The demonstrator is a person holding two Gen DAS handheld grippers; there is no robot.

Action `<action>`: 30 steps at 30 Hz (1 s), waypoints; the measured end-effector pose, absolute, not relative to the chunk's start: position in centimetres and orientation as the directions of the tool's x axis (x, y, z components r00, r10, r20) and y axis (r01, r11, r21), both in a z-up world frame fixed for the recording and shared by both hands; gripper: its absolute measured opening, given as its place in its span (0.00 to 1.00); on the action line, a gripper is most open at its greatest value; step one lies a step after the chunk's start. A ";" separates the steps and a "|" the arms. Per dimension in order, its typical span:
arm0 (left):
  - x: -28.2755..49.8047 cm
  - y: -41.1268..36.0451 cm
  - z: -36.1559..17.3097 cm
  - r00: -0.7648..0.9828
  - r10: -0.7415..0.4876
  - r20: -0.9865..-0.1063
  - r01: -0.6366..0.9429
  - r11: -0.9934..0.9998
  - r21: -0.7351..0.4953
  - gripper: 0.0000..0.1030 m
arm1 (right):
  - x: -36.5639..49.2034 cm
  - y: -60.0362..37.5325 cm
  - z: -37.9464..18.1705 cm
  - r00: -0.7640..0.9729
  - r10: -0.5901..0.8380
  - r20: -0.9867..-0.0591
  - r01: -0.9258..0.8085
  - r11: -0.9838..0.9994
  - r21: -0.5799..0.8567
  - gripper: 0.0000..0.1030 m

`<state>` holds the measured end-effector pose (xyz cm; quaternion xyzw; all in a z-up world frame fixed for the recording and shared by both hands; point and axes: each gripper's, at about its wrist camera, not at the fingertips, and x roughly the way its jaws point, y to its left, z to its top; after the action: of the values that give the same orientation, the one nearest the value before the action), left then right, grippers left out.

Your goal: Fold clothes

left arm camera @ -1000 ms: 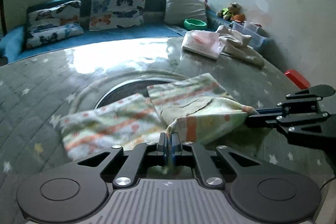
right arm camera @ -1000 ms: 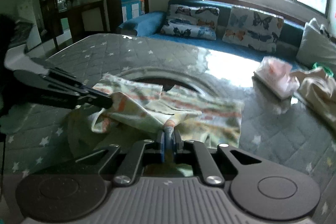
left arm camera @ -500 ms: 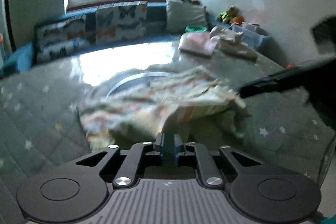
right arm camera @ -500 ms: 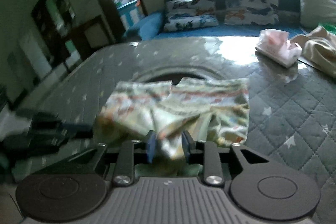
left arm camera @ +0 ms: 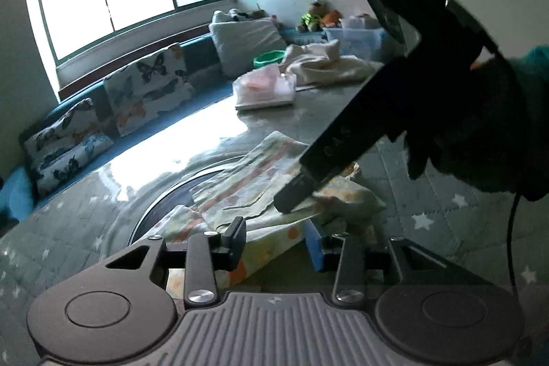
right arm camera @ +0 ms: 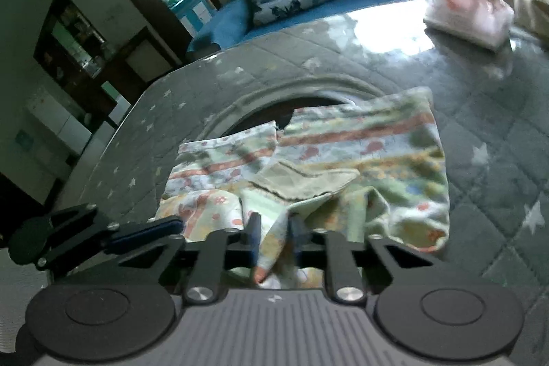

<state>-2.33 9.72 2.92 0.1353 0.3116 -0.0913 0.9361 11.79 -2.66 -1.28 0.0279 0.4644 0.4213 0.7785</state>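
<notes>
A pale green garment with orange stripes and dots lies rumpled on the grey quilted star-print table cover. My left gripper is low over the garment's near edge. Its jaws are opening, and cloth lies loose between the fingers without being pinched. In the right wrist view the garment spreads ahead. My right gripper is closing, and a raised fold fills the narrow gap between its pads. The right gripper crosses the left wrist view with its tip on the cloth. The left gripper shows at the lower left.
A folded pink-white stack and a cream heap lie at the table's far side, near a green bowl. Butterfly cushions line a blue bench under the window. A dark-gloved hand holds the right gripper.
Both grippers have rolled and shifted sideways. The left has opened and let go of the cloth corner. The right opened, then narrowed onto a fold, and now looms closer in the left wrist view.
</notes>
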 end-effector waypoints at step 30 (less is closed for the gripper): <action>-3.1 10.1 1.8 0.789 -0.046 -0.613 0.176 0.972 0.153 0.04 | 12.9 -2.7 -2.7 0.190 0.743 -0.642 -0.500 0.636 0.588 0.05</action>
<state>-3.15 10.07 1.81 0.1015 0.3196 -0.0589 0.9403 12.92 -2.67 -2.71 0.1242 0.4883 0.4082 0.7613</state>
